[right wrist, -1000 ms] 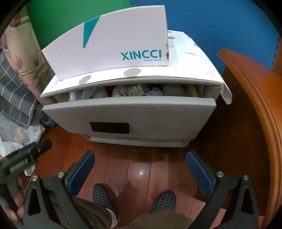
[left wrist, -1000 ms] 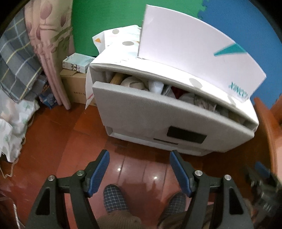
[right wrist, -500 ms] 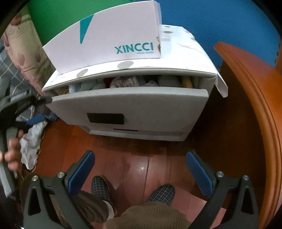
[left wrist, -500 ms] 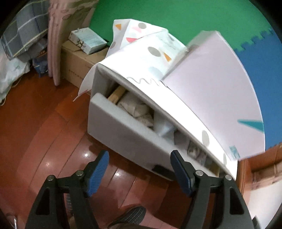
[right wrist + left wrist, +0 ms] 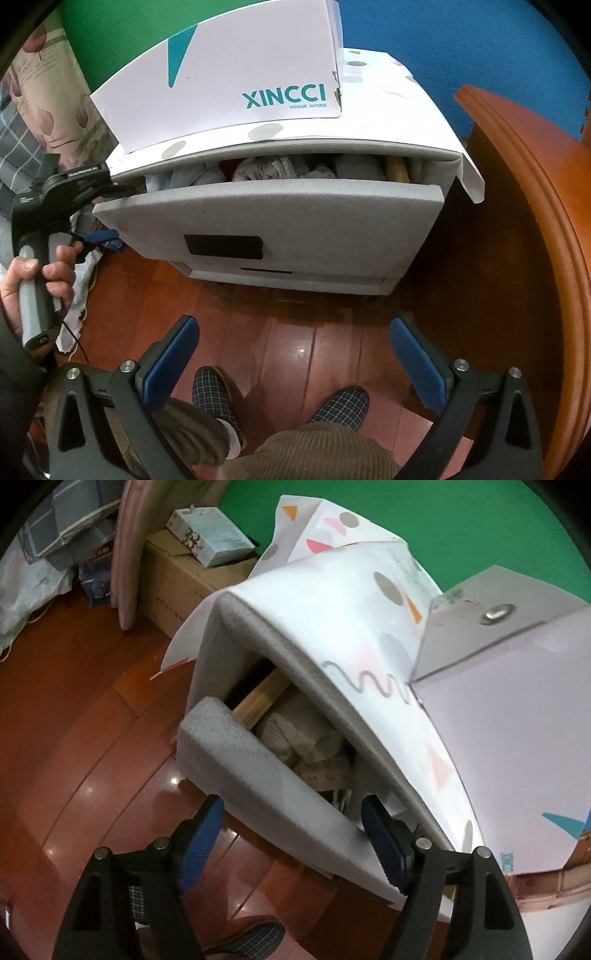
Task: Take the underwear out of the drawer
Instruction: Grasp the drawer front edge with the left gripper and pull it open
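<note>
Straddling the felt-grey drawer [image 5: 258, 775] front, left gripper [image 5: 291, 834] opening, ungripped; right gripper [image 5: 295, 354] spread empty.

Left gripper [image 5: 293, 840] at lower centre, jaws opening, straddling the grey front panel of the drawer [image 5: 258, 775]; blue fingers [image 5: 380, 843] do not press it. Drawer partly open, folded underwear [image 5: 295, 734] visible inside at centre. Cardboard box [image 5: 173, 576] on the wooden floor [image 5: 74, 720], upper left.
</note>
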Demonstrator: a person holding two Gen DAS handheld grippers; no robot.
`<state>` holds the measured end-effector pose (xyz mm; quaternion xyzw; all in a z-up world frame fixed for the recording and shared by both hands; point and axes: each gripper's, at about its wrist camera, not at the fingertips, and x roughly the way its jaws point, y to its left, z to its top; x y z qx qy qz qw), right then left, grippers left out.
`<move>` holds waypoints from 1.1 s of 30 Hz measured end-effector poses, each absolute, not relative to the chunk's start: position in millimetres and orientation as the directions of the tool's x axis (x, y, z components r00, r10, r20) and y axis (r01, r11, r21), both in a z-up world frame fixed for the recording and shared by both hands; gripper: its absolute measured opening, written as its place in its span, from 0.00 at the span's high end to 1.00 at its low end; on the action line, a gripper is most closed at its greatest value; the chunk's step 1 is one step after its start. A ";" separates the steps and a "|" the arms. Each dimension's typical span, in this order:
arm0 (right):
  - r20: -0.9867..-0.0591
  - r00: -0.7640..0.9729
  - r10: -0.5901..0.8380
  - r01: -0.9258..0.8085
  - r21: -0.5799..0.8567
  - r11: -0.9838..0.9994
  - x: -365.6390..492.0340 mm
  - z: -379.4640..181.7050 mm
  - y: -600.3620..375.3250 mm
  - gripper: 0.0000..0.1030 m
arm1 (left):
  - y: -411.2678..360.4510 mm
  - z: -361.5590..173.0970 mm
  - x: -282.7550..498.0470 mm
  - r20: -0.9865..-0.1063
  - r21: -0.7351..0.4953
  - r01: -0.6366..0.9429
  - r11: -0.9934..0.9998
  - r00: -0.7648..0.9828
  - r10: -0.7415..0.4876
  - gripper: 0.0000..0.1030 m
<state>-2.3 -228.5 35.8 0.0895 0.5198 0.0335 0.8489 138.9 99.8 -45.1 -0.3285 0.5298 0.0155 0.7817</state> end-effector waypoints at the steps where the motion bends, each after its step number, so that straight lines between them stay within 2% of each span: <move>1: -0.877 0.457 0.148 0.036 0.185 0.982 -2.0 35.6 -227.8 0.01 | 100.4 -47.7 141.1 -0.841 -0.495 -0.381 0.781 0.435 -0.321 0.23; 9: -0.880 0.454 0.138 0.039 0.175 0.984 -1.7 35.1 -226.8 0.01 | 104.6 -61.1 150.8 -0.859 -0.458 -0.385 0.801 0.423 -0.287 0.12; 18: -0.875 0.468 0.121 0.037 0.157 0.987 -1.8 38.1 -227.1 0.01 | 107.5 -59.3 139.5 -0.891 -0.382 -0.323 0.866 0.376 -0.253 0.08; 26: -0.862 0.491 0.125 0.033 0.161 0.986 -3.9 41.8 -227.0 0.01 | 117.9 -63.3 98.8 -0.917 -0.336 -0.291 0.896 0.317 -0.241 0.06; 33: -0.857 0.501 0.123 0.035 0.162 0.986 -5.2 43.6 -225.5 0.01 | 119.8 -62.5 63.4 -0.940 -0.262 -0.281 0.923 0.290 -0.179 0.05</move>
